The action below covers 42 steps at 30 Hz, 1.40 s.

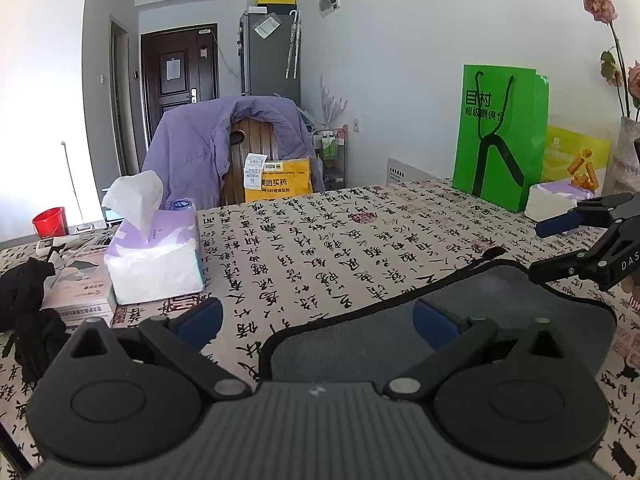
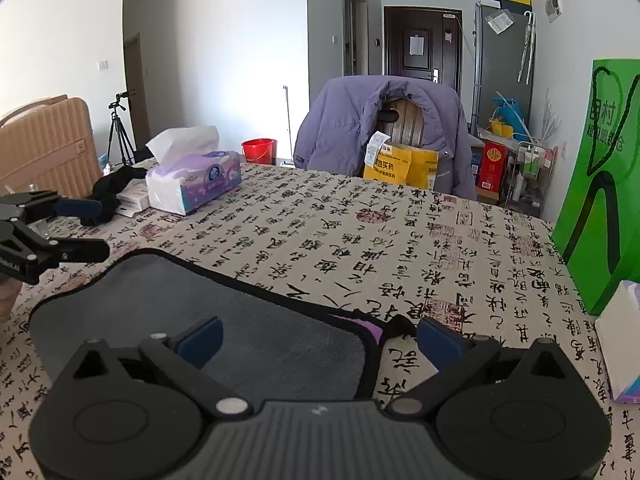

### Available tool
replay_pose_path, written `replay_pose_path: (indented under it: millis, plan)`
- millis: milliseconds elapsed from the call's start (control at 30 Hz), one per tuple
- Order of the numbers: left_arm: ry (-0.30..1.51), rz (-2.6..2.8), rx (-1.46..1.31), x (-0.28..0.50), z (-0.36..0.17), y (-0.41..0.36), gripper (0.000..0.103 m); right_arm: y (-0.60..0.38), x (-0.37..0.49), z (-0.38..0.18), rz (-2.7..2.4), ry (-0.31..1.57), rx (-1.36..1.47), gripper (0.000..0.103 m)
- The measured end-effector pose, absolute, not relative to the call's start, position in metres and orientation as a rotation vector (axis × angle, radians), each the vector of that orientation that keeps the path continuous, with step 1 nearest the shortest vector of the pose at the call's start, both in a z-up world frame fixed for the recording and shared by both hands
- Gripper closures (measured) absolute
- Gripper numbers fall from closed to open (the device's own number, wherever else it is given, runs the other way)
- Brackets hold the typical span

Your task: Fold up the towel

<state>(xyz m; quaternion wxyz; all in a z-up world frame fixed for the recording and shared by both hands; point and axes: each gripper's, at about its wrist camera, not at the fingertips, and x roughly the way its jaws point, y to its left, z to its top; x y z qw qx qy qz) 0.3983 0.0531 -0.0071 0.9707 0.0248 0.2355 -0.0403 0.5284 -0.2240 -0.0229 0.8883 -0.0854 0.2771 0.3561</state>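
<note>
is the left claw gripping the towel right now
No, the left claw is wide open, its blue pads either side of the grey towel's corner without pinching it.

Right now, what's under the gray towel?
The towel lies on the calligraphy tablecloth. A purple bit peeks from its right corner. Anything else beneath is covered.

Left gripper (image 1: 318, 322): jaws spread wide, low over the towel's (image 1: 400, 344) left end; empty
Right gripper (image 2: 320, 340): jaws spread wide, over the towel's right end; empty
</note>
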Motion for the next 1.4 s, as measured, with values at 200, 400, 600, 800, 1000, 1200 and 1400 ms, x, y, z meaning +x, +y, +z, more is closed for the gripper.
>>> replay_pose_path:
  millis: [200, 400, 600, 800, 1000, 1200, 1400]
  plan:
    - [0.470, -0.091, 0.038, 0.385, 0.002, 0.051, 0.000, -0.224, 0.515, -0.010, 0.754, 0.561, -0.173, 0.000]
    - [0.464, -0.096, 0.039, 0.367, 0.010, 0.046, 0.000, -0.229, 0.499, -0.002, 0.756, 0.555, -0.169, 0.000]
    - [0.449, -0.093, 0.036, 0.349, 0.017, 0.041, 0.000, -0.235, 0.481, 0.007, 0.750, 0.544, -0.168, 0.000]
    - [0.434, -0.088, 0.034, 0.332, 0.024, 0.038, 0.000, -0.240, 0.463, 0.013, 0.748, 0.535, -0.164, 0.000]
    - [0.408, -0.084, 0.032, 0.311, 0.032, 0.035, 0.000, -0.243, 0.445, 0.021, 0.750, 0.520, -0.161, 0.000]
    - [0.389, -0.084, 0.041, 0.293, 0.039, 0.030, 0.000, -0.247, 0.427, 0.025, 0.749, 0.507, -0.158, 0.000]
    - [0.374, -0.091, 0.042, 0.274, 0.043, 0.025, 0.000, -0.253, 0.408, 0.029, 0.743, 0.495, -0.155, 0.000]
